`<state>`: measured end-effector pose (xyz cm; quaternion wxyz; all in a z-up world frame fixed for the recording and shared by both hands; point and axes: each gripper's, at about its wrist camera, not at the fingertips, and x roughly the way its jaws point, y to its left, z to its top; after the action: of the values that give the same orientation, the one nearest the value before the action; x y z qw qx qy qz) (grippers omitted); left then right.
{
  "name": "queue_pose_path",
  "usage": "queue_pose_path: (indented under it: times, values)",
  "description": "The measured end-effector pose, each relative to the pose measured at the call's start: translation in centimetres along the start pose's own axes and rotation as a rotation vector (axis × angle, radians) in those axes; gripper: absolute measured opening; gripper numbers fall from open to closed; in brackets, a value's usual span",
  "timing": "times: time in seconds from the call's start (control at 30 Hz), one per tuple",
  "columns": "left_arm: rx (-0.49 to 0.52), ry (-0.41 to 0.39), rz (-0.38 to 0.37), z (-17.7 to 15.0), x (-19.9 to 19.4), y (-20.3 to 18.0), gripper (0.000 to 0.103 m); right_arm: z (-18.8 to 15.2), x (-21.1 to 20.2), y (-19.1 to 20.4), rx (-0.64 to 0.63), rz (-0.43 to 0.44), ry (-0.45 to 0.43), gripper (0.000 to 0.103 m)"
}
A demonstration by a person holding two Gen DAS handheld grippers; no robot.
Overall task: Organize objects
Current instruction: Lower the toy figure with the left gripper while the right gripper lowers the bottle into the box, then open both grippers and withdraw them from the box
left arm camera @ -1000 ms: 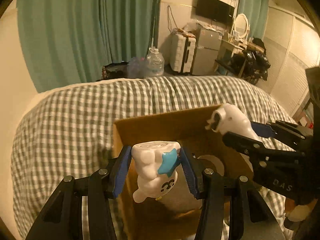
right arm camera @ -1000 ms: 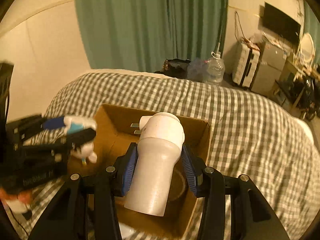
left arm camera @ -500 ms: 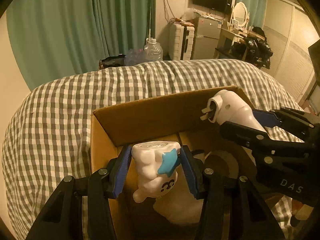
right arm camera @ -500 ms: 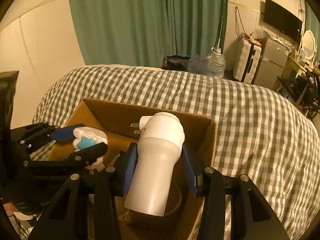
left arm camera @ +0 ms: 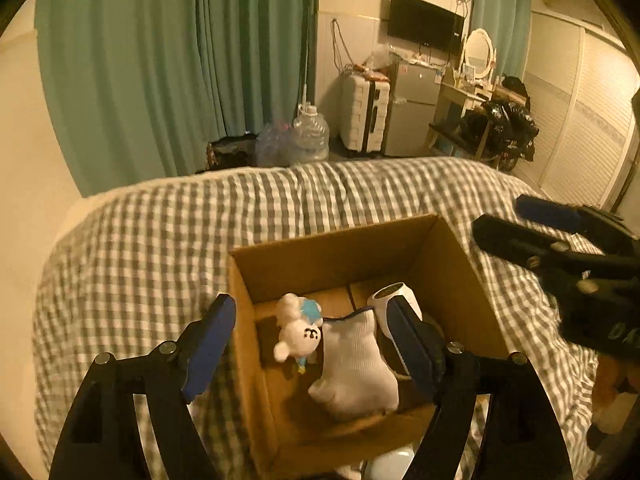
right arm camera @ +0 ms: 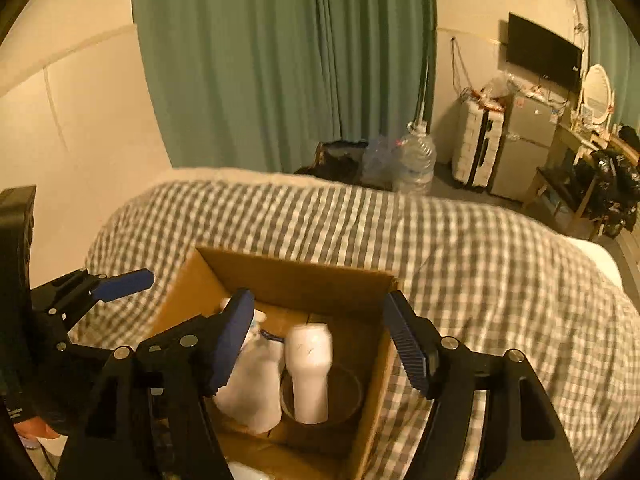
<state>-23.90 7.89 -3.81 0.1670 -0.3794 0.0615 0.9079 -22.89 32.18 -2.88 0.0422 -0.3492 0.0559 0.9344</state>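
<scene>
Both grippers hang over a box (left arm camera: 332, 256) on a checked bed (left arm camera: 160, 240), jaws opening with nothing between them. A toy (left arm camera: 298, 330), sock (left arm camera: 356, 364) and white dryer (right arm camera: 310, 368) lie inside. The drop-off looks done; next, fetch whatever remains unsorted.

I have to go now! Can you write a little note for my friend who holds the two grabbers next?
Left tool: jaws opening, nothing between them.
Right tool: jaws opening, nothing between them.
Both are above the cardboard box on the checked bed cover.
Done: white bear toy, white hair dryer and white sock are in the box.
Left: no loose items show on the cover; look around for more.
</scene>
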Motion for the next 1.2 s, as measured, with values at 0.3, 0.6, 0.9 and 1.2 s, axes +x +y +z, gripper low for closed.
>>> queue_pose_path:
  times: [0.3, 0.6, 0.9, 1.2]
  values:
    - [0.08, -0.127, 0.015, -0.7, -10.2, -0.1, 0.098, 0.6, -9.1, 1.5, -0.022, -0.063, -0.086, 0.094]
    - [0.074, -0.118, 0.099, -4.6, -15.7, 1.1, 0.1, -3.1, -15.1, 5.3, -0.15, -0.076, -0.076, 0.094]
    - [-0.031, -0.068, 0.219, -10.7, -17.0, 3.3, 0.101, -7.0, -17.2, 7.2, -0.195, -0.036, 0.014, 0.094]
    - [-0.126, -0.003, 0.241, -18.0, -14.8, 3.6, 0.101, -15.0, -13.3, 9.1, -0.237, 0.019, 0.138, 0.094]
